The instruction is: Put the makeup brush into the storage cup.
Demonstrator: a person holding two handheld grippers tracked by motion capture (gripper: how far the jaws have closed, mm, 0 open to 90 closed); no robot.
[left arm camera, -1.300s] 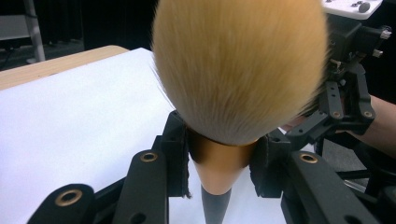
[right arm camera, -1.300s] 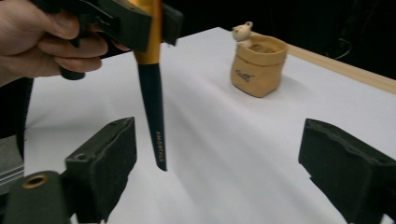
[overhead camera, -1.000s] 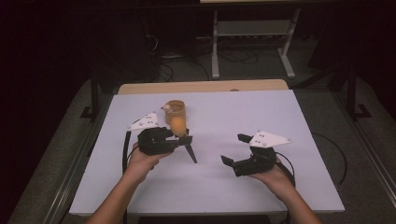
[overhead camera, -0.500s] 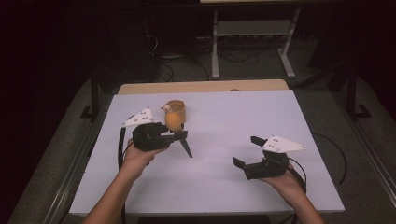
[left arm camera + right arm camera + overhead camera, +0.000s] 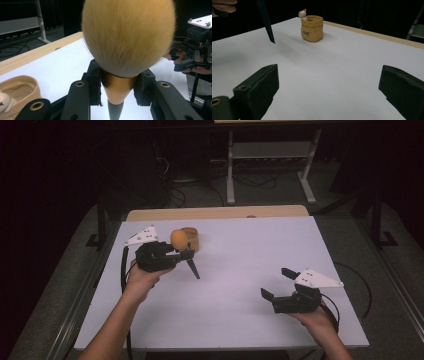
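Left black two-jaw gripper being clamped on a fluffy tan makeup brush near the table's far-left corner, beside a tan sack-shaped pot, right black gripper being held wide open, empty, near the front-right corner.

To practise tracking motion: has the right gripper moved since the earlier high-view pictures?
Yes. In the high view the right gripper has shifted right and toward the near edge of the table, farther from the tan pot. Its jaws stand open and empty.
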